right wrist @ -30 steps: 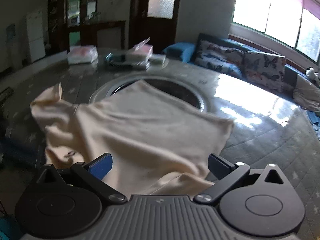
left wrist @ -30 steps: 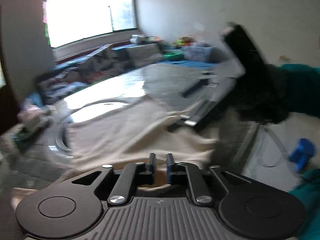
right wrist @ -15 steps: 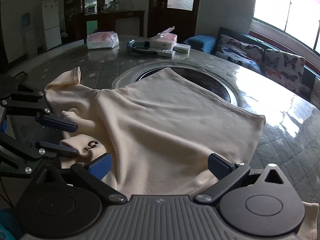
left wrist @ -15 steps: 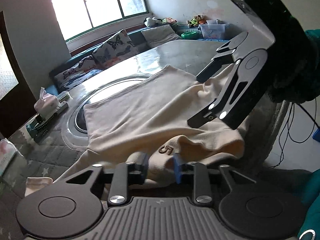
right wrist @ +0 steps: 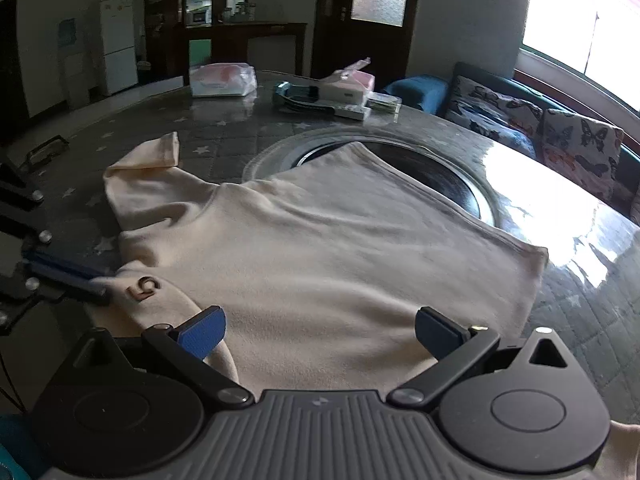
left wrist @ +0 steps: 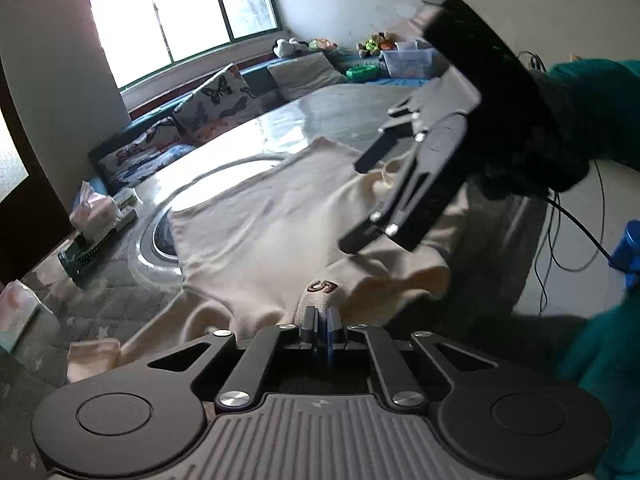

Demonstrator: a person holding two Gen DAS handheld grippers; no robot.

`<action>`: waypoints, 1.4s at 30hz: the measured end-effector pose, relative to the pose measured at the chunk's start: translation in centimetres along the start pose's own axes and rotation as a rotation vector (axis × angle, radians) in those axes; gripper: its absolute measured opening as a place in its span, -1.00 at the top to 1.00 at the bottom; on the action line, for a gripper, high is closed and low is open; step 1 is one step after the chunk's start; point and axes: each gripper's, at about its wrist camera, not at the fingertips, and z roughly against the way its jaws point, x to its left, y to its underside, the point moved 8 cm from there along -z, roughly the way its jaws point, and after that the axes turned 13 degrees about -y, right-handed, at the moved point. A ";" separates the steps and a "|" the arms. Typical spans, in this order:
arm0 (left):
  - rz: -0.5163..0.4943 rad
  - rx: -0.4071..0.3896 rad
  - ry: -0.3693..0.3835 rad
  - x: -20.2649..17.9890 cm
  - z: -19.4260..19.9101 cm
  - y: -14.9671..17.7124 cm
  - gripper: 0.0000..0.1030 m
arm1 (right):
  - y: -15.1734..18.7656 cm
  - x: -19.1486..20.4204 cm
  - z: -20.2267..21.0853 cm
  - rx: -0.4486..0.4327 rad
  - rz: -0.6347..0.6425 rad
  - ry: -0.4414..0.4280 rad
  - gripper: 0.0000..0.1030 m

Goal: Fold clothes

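Observation:
A cream shirt [right wrist: 340,248] with a brown "5" mark [right wrist: 143,288] lies spread on the round grey table [right wrist: 224,136]; it also shows in the left wrist view [left wrist: 280,224]. My left gripper [left wrist: 319,320] is shut on the shirt's edge beside the "5" [left wrist: 323,286]; in the right wrist view it enters from the left [right wrist: 96,292]. My right gripper [right wrist: 318,328] is open above the shirt's near edge, holding nothing; in the left wrist view it hangs over the shirt's right part [left wrist: 356,204].
Tissue packs [right wrist: 222,79] and a box tray [right wrist: 320,98] stand at the table's far side. A glass turntable [right wrist: 448,176] lies partly under the shirt. A sofa with butterfly cushions [right wrist: 560,136] runs along the window. Cables [left wrist: 568,240] hang by the table's edge.
My left gripper has closed onto the shirt's edge by the "5". My right gripper has stayed open and shifted slightly over the shirt.

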 end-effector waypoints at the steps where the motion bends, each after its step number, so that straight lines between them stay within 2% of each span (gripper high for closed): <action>1: -0.003 0.010 0.002 -0.1 0.1 0.3 0.91 | -0.1 0.2 -0.2 0.000 0.004 -0.006 -0.97; 3: 0.015 0.027 0.005 0.1 -0.2 0.6 0.91 | 0.0 0.7 -0.8 0.005 -0.002 -0.029 -0.95; 6: 0.067 0.052 0.017 1.0 -0.4 0.8 0.80 | 0.5 1.7 -1.8 0.030 0.004 -0.059 -0.93; 7: 0.084 0.060 0.021 1.3 -0.5 0.8 0.63 | 0.8 2.1 -2.0 0.040 0.010 -0.067 -0.92; 8: 0.096 0.052 0.009 1.7 -0.4 0.6 0.23 | 1.1 2.5 -2.2 0.050 0.016 -0.075 -0.92; 10: 0.125 0.032 -0.012 2.8 -0.3 0.0 -0.13 | 1.7 3.2 -2.4 0.059 0.034 -0.084 -0.92; 17: 0.380 0.034 -0.039 6.8 -3.1 -1.5 -0.21 | 1.8 3.5 -2.0 0.056 0.035 -0.090 -0.92; 21: 0.566 0.075 -0.078 10.0 -5.5 -0.1 -0.28 | 1.9 3.2 -2.2 0.064 0.021 -0.096 -0.92; 24: 0.653 0.119 -0.122 12.5 -6.5 1.9 -0.33 | 1.9 3.1 -2.3 0.070 0.022 -0.101 -0.94; 29: 0.702 0.148 -0.230 15.6 -6.8 5.1 -0.52 | 1.8 3.0 -2.6 0.077 0.018 -0.105 -0.99; 33: 0.664 0.158 -0.365 18.3 -6.8 7.1 -0.57 | 1.8 2.9 -2.8 0.084 0.009 -0.109 -1.00; 36: 0.620 0.184 -0.495 20.4 -7.3 8.4 -0.60 | 1.7 2.9 -2.9 0.092 0.010 -0.111 -1.00; 42: 0.620 0.215 -0.589 23.6 -8.2 10.2 -0.62 | 1.7 2.8 -2.9 0.098 0.007 -0.113 -1.00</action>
